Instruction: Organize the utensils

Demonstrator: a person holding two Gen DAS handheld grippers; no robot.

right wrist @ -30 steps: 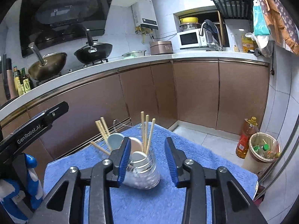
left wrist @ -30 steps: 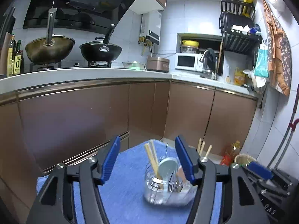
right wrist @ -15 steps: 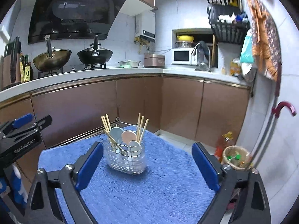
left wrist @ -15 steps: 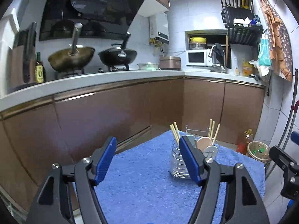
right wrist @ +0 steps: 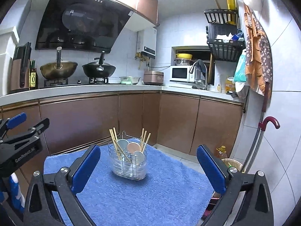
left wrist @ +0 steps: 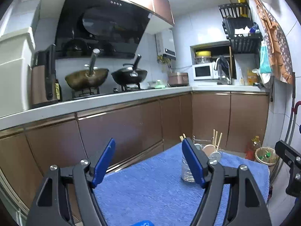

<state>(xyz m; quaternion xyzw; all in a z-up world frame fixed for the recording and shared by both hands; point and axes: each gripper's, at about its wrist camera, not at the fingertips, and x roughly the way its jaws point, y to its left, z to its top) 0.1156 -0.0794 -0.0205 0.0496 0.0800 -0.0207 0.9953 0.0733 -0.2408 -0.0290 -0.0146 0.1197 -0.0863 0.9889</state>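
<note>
So the clear plastic-and-wire utensil caddy (right wrist: 129, 163) sits on the fuzzy blue mat (right wrist: 150, 197), straight ahead of my right tongs (right wrist: 148, 171), past the tips and not touching either pad. It's see-through with a thin metal grid and a wire loop handle at the back. Inside are pale wooden chopsticks (right wrist: 115, 141) in two bunches, one at each end, and a few round-headed spoons (right wrist: 134, 148) in grey, peach and white between them.

My right tongs are spread as wide as they go, nothing between the blue pads. My left tongs (left wrist: 148, 163) are open too, jaws opening a bit more, empty; from that side the caddy (left wrist: 187, 173) is half hidden behind the right-hand pad.

Around it: brown cabinet fronts (right wrist: 169, 120) beyond the mat, two woks (right wrist: 79, 68) on the stove above, and a cooking oil bottle (right wrist: 222, 150) and a wicker bin (right wrist: 233, 164) on the floor off to the right. Nothing stands between my tongs and the caddy.

The caddy stands upright, its long side running across my right tongs' view. Chopsticks point up, fanning slightly outward; spoon heads up.
</note>
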